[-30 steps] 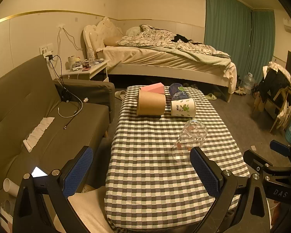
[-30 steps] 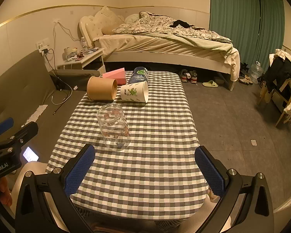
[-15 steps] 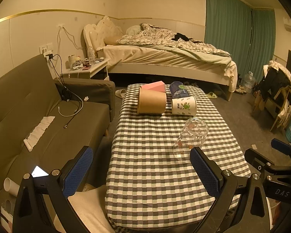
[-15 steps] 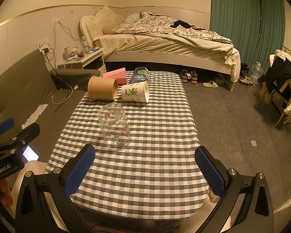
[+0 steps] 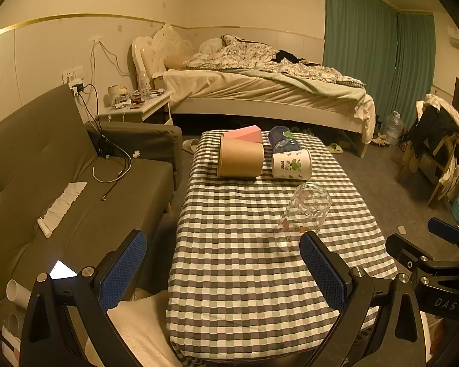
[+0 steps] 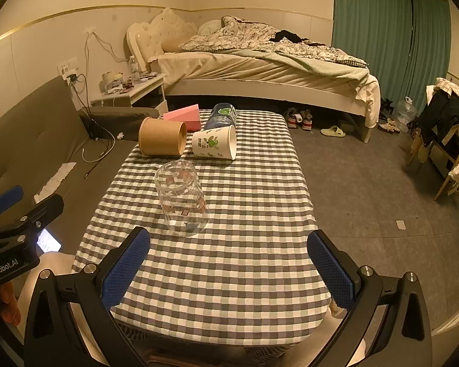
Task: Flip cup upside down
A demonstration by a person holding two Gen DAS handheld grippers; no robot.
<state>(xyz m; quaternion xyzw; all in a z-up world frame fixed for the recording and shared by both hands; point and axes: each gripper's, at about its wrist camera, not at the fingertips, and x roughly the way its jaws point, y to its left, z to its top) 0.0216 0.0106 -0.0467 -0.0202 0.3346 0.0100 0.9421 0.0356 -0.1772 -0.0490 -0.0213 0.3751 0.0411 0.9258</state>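
Note:
A clear glass cup with small printed figures stands upside down, mouth on the checked tablecloth. It also shows in the right wrist view. My left gripper is open and empty, held back near the table's front edge, with the cup just beyond its right finger. My right gripper is open and empty, also near the front edge, with the cup beyond its left finger.
A brown paper cup, a white printed cup, a blue bottle and a pink block lie at the table's far end. A grey sofa stands left, a bed behind.
Both grippers have drifted back slightly from the table. The cup has not moved.

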